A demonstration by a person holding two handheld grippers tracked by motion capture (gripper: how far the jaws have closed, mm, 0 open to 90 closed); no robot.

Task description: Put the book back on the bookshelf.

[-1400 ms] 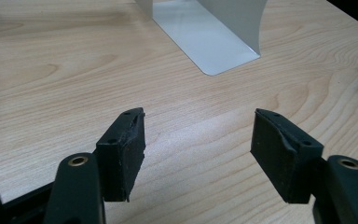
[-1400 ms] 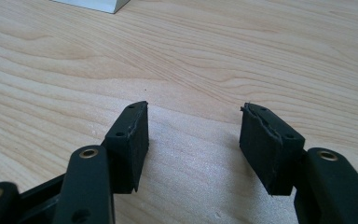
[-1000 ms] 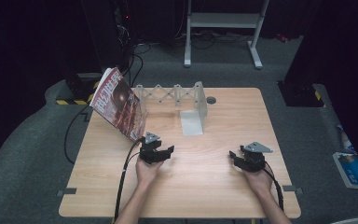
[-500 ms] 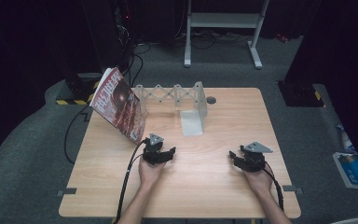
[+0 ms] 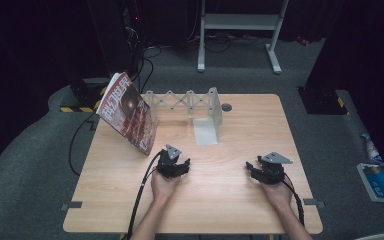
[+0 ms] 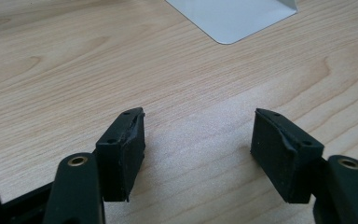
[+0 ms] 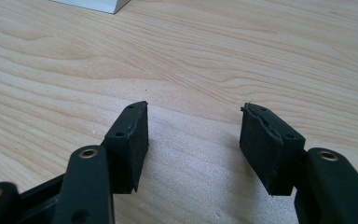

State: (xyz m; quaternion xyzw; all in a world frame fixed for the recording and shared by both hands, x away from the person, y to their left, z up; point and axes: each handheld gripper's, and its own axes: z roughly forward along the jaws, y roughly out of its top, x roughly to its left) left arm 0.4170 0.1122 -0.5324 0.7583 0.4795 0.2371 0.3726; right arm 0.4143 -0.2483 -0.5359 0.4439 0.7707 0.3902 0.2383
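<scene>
- Far left of the high view: glossy red-covered magazine, propped at a tilt on the left rear part of the light wooden table, lower corner resting on the tabletop, just behind and left of the left gripper.
- Behind centre: pale grey accordion-style folding rack, stretched along the rear edge of the table from the magazine toward a white L-shaped upright bookend, with the bookend's flat foot lying on the wood toward the near side.
- Just right of the bookend's top: small dark round disc, flat on the tabletop, apart from the rack.
- Left of centre, near side: left gripper, black with a grey three-cornered plate, held in a hand low over bare wood, near the magazine's lower corner without touching it; black cable trailing back toward the table's near edge.
- Left gripper view: black fingers standing well apart, bare wood grain between them, nothing clamped; corner of the bookend's white foot ahead at top.
- Right, near side: right gripper, same build, held in the other hand, well apart from the left one.
- Right gripper view: fingers spread wide over bare wood, nothing gripped; white edge at top left.
</scene>
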